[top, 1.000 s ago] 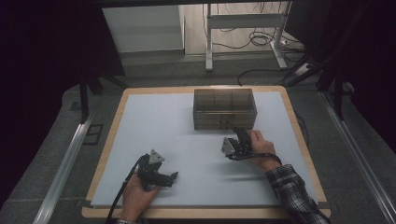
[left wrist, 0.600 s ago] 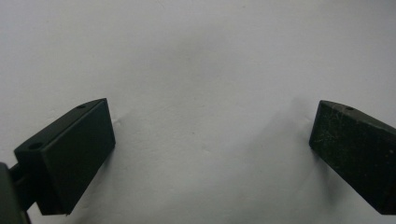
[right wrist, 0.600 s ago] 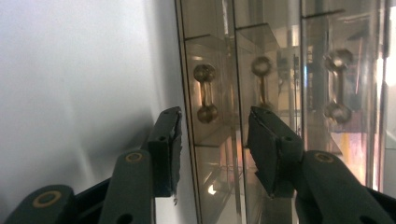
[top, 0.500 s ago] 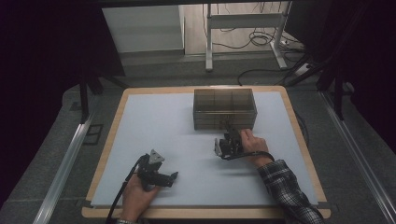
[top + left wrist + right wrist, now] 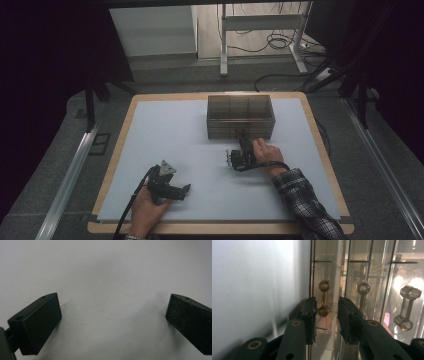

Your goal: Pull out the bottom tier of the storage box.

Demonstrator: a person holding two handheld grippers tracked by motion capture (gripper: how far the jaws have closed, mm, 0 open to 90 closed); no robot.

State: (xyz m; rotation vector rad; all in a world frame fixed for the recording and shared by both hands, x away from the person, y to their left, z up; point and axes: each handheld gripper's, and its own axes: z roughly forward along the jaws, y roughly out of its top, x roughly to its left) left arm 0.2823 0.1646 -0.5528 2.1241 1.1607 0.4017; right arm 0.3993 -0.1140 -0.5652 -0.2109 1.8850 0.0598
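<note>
- Resting low over the white mat (image 5: 175,135) near the front left of the table (image 5: 120,135): left gripper (image 5: 186,189), jaws spread wide with nothing but bare mat between them (image 5: 112,322); same spot as a second ago, so apparently just waiting.
- Pushed forward and slightly down since a second ago: right gripper (image 5: 241,137), now up against the front face of the smoked clear drawer box (image 5: 241,116), right hand (image 5: 265,152) close behind it.
- Just been closing, those right jaws: narrowed to a slim gap (image 5: 327,315), with the brass dumbbell-shaped drawer handle (image 5: 323,298) nearest the mat sitting in that gap near the tips; pads seemingly not yet pressing on it, a sliver of space on either side.
- Standing toward the far side of the mat, right of centre: the drawer box, its drawers apparently all pushed in.
- Judged from this: reach finished, pinch on the handle nearly made; likely next, finishing the squeeze and pulling the drawer straight out toward the person.
- Worth watching: a small, smooth handle, easy to slip off if gripped only at the tips.
</note>
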